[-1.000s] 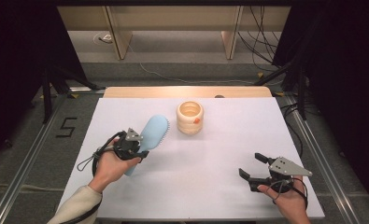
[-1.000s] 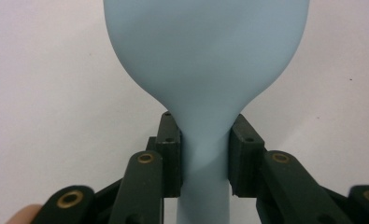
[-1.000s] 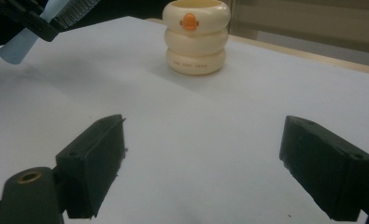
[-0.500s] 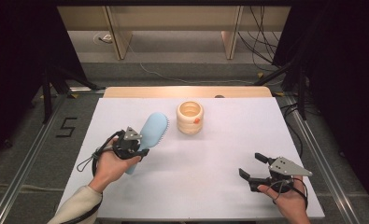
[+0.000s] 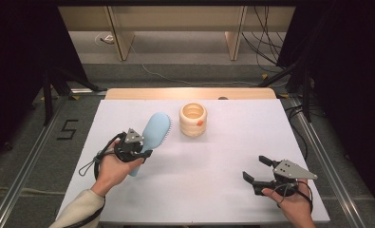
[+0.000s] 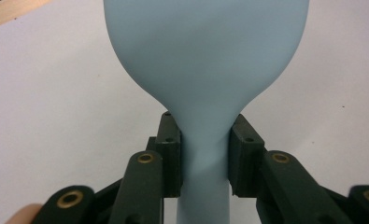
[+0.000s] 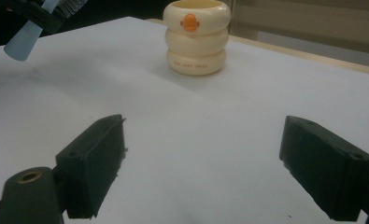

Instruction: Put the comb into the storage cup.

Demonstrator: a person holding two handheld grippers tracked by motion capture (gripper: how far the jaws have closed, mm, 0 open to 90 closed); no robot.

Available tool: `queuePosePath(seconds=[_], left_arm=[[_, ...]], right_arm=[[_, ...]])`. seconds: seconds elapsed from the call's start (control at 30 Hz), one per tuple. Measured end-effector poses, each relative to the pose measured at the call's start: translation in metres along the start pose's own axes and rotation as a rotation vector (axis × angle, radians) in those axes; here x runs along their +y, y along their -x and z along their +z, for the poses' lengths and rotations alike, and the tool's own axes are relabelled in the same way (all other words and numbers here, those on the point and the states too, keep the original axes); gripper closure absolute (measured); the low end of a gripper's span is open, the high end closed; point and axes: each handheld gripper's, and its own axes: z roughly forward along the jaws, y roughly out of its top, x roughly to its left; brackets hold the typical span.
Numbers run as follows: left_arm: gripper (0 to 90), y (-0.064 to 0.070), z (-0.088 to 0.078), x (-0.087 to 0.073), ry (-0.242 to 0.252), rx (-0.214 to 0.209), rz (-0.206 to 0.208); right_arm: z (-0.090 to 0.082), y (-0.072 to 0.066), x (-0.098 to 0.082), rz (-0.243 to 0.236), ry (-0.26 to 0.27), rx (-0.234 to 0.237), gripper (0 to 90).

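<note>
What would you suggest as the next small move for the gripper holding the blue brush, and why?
Probably carry the blue brush toward the cream cup. The left gripper is clamped on the brush's neck, the cup stands upright and open just beyond the brush head, and the right gripper waits open, well apart.

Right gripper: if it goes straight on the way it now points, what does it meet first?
Probably the cream cup: it stands ahead between the open jaws of the right gripper, with bare table before it. Depth is hard to judge.
</note>
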Motion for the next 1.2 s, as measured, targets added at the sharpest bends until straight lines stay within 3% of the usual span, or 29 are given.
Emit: queuePosePath(seconds=[0.9,1.2], left_arm=[[69.5,0.0043,-0.0022,0.0009,0.066,0.014,0.026],[69.5,0.0066,-0.0044,0.0028,0.106,-0.006,0.032]], right_arm=[[-0.0001,-0.0003,0.0006,-0.004,0.012,0.007,15.3],[0.0001,-0.0004,0.0007,-0.003,0.014,0.007,15.3]])
